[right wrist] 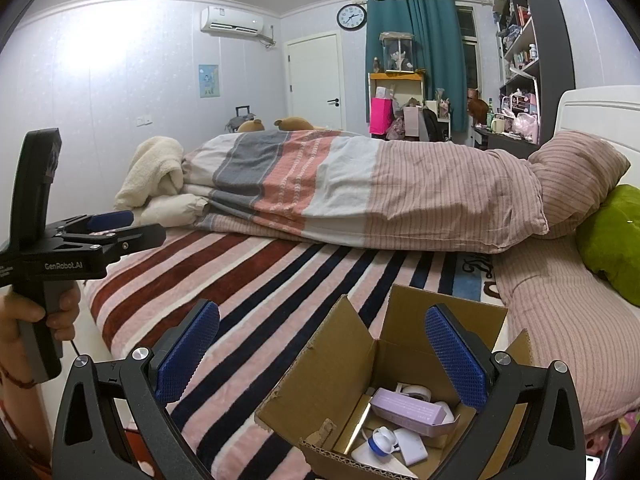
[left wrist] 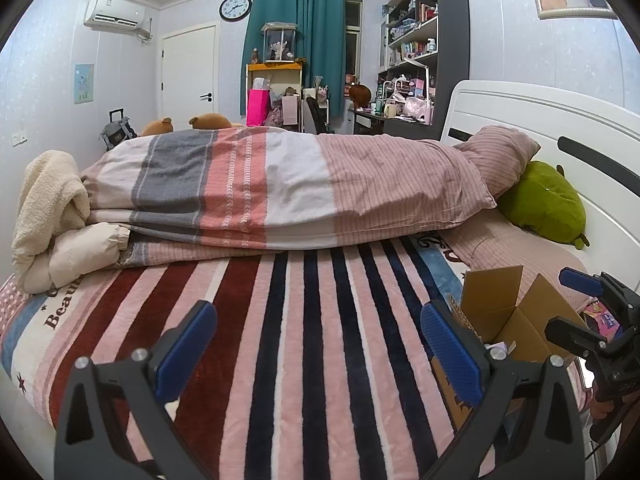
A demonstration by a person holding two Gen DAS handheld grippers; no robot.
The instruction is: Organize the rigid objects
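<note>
Two tools spread wide, empty: left tool (left wrist: 318,346) over bare striped blanket (left wrist: 304,320), right tool (right wrist: 322,354) above the open cardboard box (right wrist: 340,376) on the bed. Inside already: lilac carton (right wrist: 408,408), tape roll (right wrist: 416,391), white-and-blue bottle (right wrist: 380,442). Probably between placements or near done; next, finding any loose item left.

Hiding part of the box's (right wrist: 340,376) contents behind the near flap and right finger (right wrist: 456,360); cutting off the plush (right wrist: 612,240) at right.

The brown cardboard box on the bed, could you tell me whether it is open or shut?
Open: the brown cardboard box has its flaps raised, showing small items inside.
</note>
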